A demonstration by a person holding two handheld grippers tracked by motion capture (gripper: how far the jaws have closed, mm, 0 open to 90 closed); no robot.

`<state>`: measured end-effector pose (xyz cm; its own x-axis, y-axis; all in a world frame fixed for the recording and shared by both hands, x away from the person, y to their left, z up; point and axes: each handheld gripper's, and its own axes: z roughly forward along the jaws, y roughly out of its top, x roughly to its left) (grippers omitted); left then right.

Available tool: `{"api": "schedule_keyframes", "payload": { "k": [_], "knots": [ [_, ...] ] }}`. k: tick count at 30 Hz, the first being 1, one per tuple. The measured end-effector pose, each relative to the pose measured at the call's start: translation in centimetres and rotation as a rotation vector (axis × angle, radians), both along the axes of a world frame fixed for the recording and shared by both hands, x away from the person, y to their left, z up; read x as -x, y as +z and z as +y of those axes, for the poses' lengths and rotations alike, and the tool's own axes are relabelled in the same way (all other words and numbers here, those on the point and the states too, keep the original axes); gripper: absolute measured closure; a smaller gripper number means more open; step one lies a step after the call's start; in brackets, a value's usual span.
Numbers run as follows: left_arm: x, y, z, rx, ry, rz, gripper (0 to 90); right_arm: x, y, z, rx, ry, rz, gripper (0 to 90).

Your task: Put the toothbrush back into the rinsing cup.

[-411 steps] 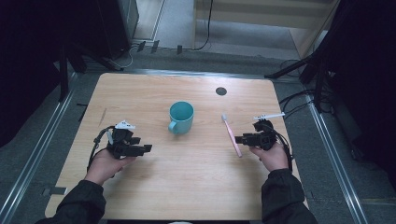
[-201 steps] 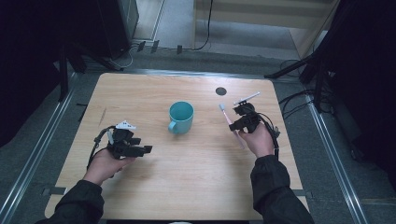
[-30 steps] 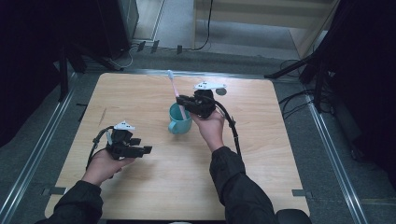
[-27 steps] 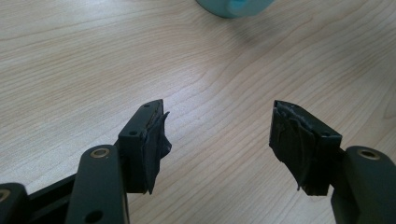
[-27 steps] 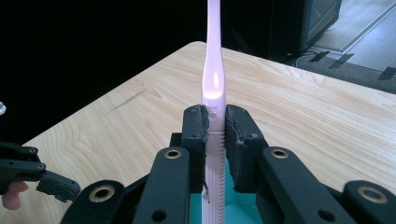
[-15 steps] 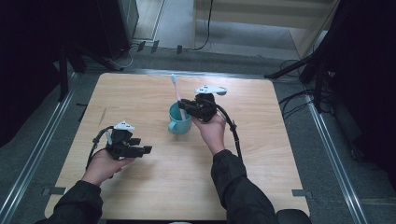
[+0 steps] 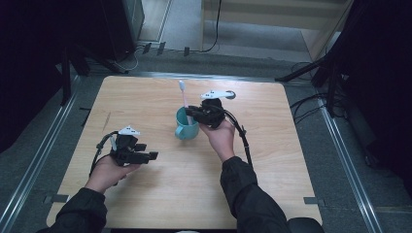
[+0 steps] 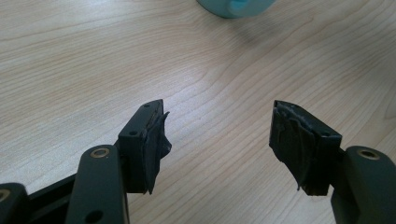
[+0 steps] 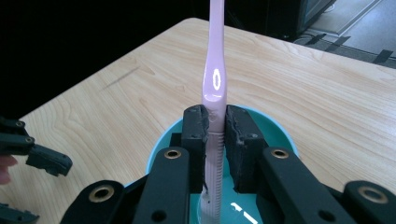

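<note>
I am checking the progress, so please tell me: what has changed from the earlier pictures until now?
The right hand-held gripper took the pink toothbrush from the table's right side, carried it left and now holds it upright in the teal cup. The cup and the open left hand-held gripper stayed in place.

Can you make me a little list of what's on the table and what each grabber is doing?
table: light wood
cup: teal mug, near the table's middle
toothbrush: pink, upright, lower end down in the mug
right gripper: shut on the toothbrush handle, above the mug
left gripper: open, nothing between its jaws, over bare wood
stage: toothbrush in the mug, not yet let go
</note>
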<state>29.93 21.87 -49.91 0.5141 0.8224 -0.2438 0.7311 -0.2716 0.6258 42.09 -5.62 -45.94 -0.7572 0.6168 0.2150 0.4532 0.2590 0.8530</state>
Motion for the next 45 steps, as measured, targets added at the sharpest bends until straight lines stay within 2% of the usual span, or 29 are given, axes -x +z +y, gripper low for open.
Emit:
{"api": "schedule_keyframes", "payload": {
  "k": [1,4,5,22,34,41,45],
  "knots": [
    [0.0,0.0,0.0,-0.001,-0.002,0.0,36.2,0.0,0.0,0.0,0.005,-0.002,-0.001,83.0],
    [0.0,0.0,0.0,-0.001,-0.002,0.0,36.2,-0.1,0.0,-0.1,0.001,-0.007,0.004,83.0],
    [0.0,0.0,0.0,0.001,0.0,0.0,36.2,-0.2,0.0,-0.2,0.0,-0.012,0.019,82.9],
    [0.0,0.0,0.0,-0.001,-0.001,0.002,36.2,-0.3,-0.1,-0.2,0.011,-0.008,0.025,80.8],
    [-0.1,0.0,0.0,-0.001,-0.001,0.001,36.2,0.0,1.1,-1.1,0.008,-0.003,0.032,72.9],
    [0.0,0.0,0.1,-0.002,0.002,0.002,36.2,0.5,1.7,-1.6,0.028,0.028,0.027,66.6],
    [0.0,0.0,0.1,0.0,0.002,0.003,36.2,0.8,2.3,-2.0,0.04,0.033,0.002,63.9]
  ]
}}
